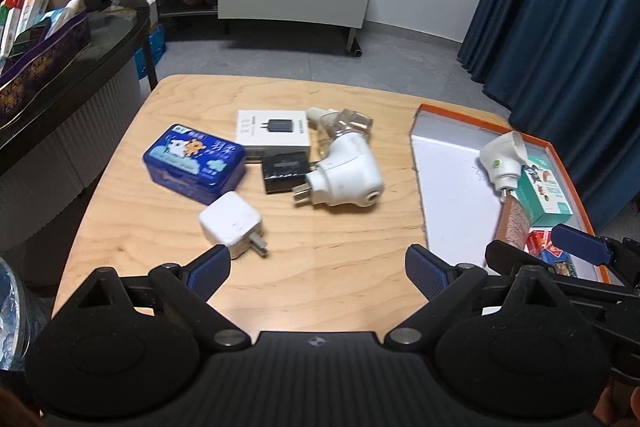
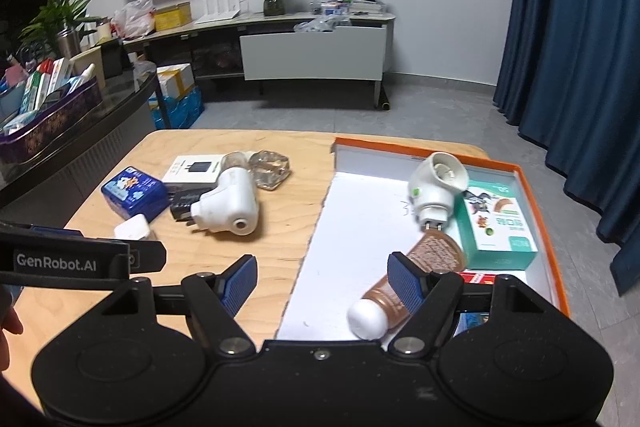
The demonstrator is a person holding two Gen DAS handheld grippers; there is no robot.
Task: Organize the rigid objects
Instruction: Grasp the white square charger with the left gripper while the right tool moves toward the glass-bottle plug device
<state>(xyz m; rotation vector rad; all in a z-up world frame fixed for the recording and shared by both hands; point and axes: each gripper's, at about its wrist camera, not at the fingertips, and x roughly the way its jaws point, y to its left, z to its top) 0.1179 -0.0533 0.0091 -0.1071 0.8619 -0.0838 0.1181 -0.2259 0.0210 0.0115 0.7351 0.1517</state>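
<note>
The left tool (image 1: 318, 269) hangs over the near edge of the light wooden table (image 1: 320, 287), its blue-padded fingers spread wide with nothing between them. Just past its left finger lies a small white cube charger (image 1: 231, 223) with its prongs toward the tool. Beyond that sit a blue rectangular tin with a cartoon lid (image 1: 195, 163), a black plug adapter (image 1: 285, 173), a white charger box printed with a black plug (image 1: 273, 131), and a large white plug-in vaporiser (image 1: 348, 175) whose clear bottle (image 1: 352, 123) points away.

The right tool (image 2: 322, 283) is beside it, its fingers also apart and empty, poised over the near left edge of an orange-rimmed shallow cardboard tray with a white floor (image 2: 352, 227). Its right finger stands just in front of a brown tube with a white cap (image 2: 404, 283) lying in the tray. Farther in, a smaller white plug-in vaporiser with a green dot (image 2: 434, 187) leans against a teal and white carton (image 2: 498, 223). A red packet (image 2: 478, 277) peeks out behind the tool.
</note>
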